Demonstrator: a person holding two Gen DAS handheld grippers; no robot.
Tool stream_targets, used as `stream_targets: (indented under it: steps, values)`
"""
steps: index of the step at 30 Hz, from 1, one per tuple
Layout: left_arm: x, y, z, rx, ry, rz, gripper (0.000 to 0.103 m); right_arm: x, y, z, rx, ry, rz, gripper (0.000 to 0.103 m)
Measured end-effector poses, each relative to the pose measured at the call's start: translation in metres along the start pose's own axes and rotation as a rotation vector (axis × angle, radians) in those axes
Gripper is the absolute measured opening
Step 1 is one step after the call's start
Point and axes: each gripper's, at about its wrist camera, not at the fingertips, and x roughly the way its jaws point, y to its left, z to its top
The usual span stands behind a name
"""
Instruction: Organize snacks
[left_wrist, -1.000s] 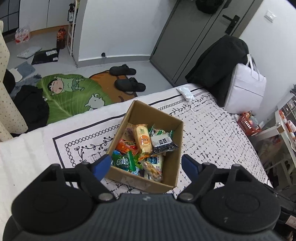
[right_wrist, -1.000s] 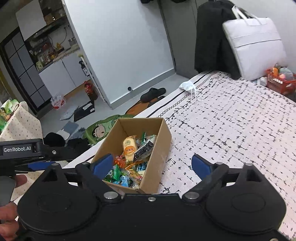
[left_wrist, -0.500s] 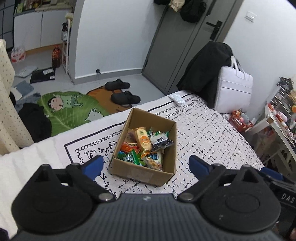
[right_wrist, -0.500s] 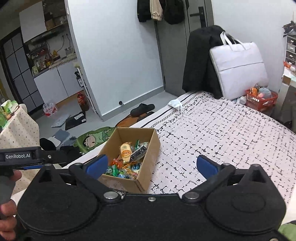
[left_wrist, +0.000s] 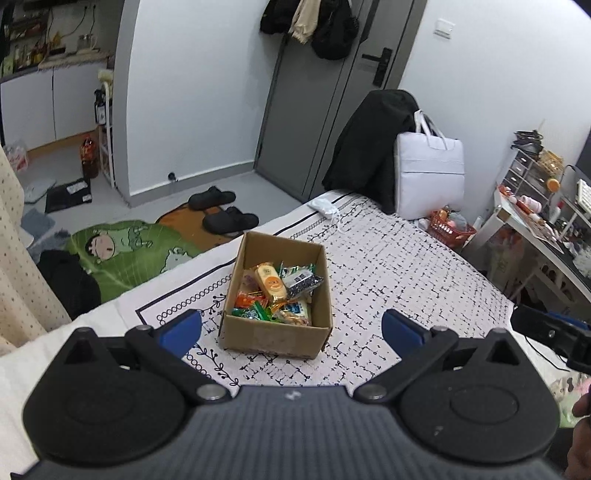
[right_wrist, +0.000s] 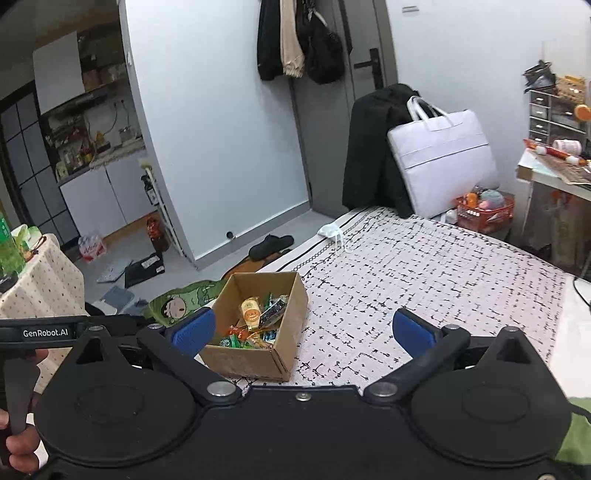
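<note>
- A brown cardboard box (left_wrist: 275, 334) sits on the bed (left_wrist: 406, 280), on a white cover with small black marks.
- The box is near the left edge of the bed, the side by the floor, and about halfway along that edge.
- The box is open at the top and full of snacks (left_wrist: 275, 291) in bright wrappers: orange, green, blue and dark ones.
- 1 long yellow pack with an orange face (left_wrist: 270, 281) lies on top of the pile, next to a dark pack (left_wrist: 303, 281).
- The left gripper (left_wrist: 291, 326) is wide open, and its jaws are moving apart a little more. Its 2 blue pads have nothing between them and touch nothing.
- The left gripper hangs above the near part of the bed, apart from the box and tipped down toward it.
- The right gripper (right_wrist: 301, 328) is wide open too. It holds nothing.
- In the right wrist view the box (right_wrist: 255, 356) lies toward the left blue pad, just behind it, and the gripper is not touching it.
- A white face mask (left_wrist: 325, 205) lies at the far corner of the bed, well apart from the box.
- A white bag (left_wrist: 430, 177) and a black coat (left_wrist: 369, 151) stand past the far end of the bed.
- 2 black slippers (left_wrist: 221, 210) sit on the floor beside a green cartoon mat (left_wrist: 129, 251).
- A hand (right_wrist: 18, 448) shows at the lower left of the right wrist view, holding the other tool's handle.
</note>
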Motion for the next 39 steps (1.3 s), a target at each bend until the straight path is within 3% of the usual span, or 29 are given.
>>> stream_targets:
  steps: [24,39]
  values:
    - [-0.086,-0.002,-0.029,0.154,-0.098,-0.051,0.103,-0.086,0.016,-0.030,-0.044,-0.090,-0.011,0.103]
    - [-0.106,0.012,-0.039,0.143,-0.129,-0.037,0.103,-0.100,0.019,-0.046,-0.045,-0.100,-0.014,0.103]
